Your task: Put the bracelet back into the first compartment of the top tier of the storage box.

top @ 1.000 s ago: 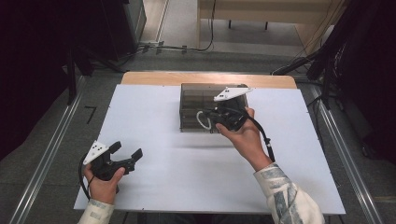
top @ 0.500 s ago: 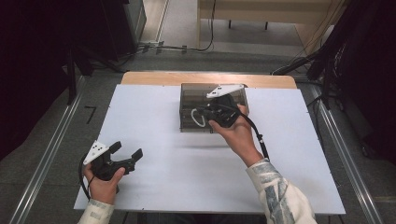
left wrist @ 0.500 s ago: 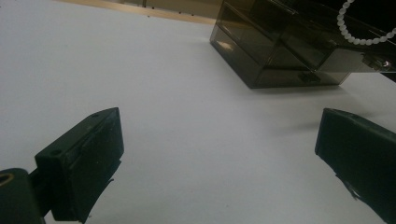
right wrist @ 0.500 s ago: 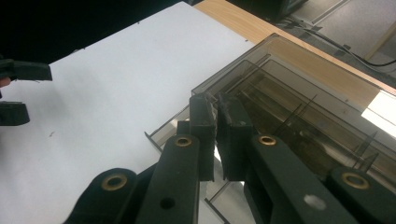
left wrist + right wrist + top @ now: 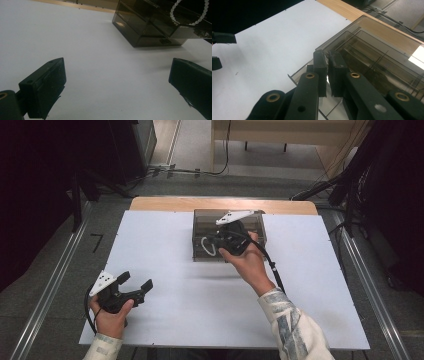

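A smoked clear drawer box (image 5: 252,222) stands at the middle back of the white table (image 5: 165,245). My right gripper (image 5: 216,240) hovers over the box's left part, shut on a white bead bracelet (image 5: 205,248) that hangs as a loop below it. In the right gripper view the jaws (image 5: 327,56) are pressed together above a drawer (image 5: 298,75) pulled partly out. My left gripper (image 5: 136,281) rests low at the front left, open with nothing in it. In the left gripper view its fingers (image 5: 45,85) stand wide apart, facing the box (image 5: 140,27) and the dangling bracelet (image 5: 175,11).
A bare wooden strip (image 5: 165,203) runs along the table's far edge. Metal rails (image 5: 47,295) flank the table on both sides. Cables (image 5: 195,170) lie on the floor behind, and a cable (image 5: 270,265) trails from the right gripper over the hand.
My right gripper has shifted a little left and farther back over the box, carrying the bracelet with it. The left gripper has stayed put.
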